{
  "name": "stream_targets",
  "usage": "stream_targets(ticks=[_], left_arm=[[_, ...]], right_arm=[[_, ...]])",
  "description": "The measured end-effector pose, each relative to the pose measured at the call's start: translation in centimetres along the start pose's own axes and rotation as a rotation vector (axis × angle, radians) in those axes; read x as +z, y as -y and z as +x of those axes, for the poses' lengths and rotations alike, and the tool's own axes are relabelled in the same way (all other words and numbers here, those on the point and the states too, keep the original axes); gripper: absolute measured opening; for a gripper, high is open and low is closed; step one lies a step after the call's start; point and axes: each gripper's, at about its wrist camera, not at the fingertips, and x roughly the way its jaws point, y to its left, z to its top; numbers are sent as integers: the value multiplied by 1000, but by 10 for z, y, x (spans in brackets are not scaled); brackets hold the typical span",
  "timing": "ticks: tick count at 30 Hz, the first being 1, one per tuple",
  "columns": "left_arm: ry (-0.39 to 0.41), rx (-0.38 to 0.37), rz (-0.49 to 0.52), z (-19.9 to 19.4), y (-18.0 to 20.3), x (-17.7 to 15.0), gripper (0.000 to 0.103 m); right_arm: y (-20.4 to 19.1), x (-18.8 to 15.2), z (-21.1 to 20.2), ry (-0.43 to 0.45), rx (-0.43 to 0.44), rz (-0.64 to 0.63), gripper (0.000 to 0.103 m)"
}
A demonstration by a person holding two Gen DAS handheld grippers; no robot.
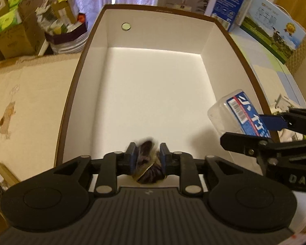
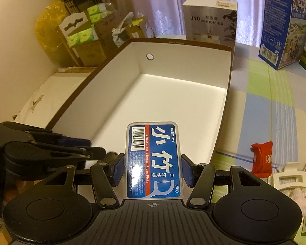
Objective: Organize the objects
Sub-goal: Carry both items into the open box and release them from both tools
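A large open box with a brown rim (image 1: 79,65) and white inside stands in front of both grippers; it also shows in the right wrist view (image 2: 231,65). My left gripper (image 1: 147,155) is shut on a dark, crumpled packet (image 1: 145,163) over the box's near end. My right gripper (image 2: 152,166) is shut on a clear floss pick box with a blue label (image 2: 154,159), held over the box's near right edge. That floss box (image 1: 237,112) and the right gripper (image 1: 273,130) show at the right of the left wrist view.
A red pouch (image 2: 262,158), a white hair clip (image 2: 289,178) and a white fluffy item (image 2: 302,198) lie on the checked cloth right of the box. A humidifier carton (image 2: 210,20) and blue milk cartons (image 2: 285,24) stand behind. Stacked cardboard boxes (image 1: 14,30) stand at the left.
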Motion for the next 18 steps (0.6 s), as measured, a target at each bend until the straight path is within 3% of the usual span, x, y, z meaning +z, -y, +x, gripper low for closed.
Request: stream_targets(ticks=[2, 18], left_arm=[[8, -5, 5, -4, 0, 1, 30], [22, 24, 26, -16, -7, 7, 46]], right_arm=[[-2, 0, 1, 2, -3, -5, 54], [-13, 2, 18, 17, -59, -71, 54]])
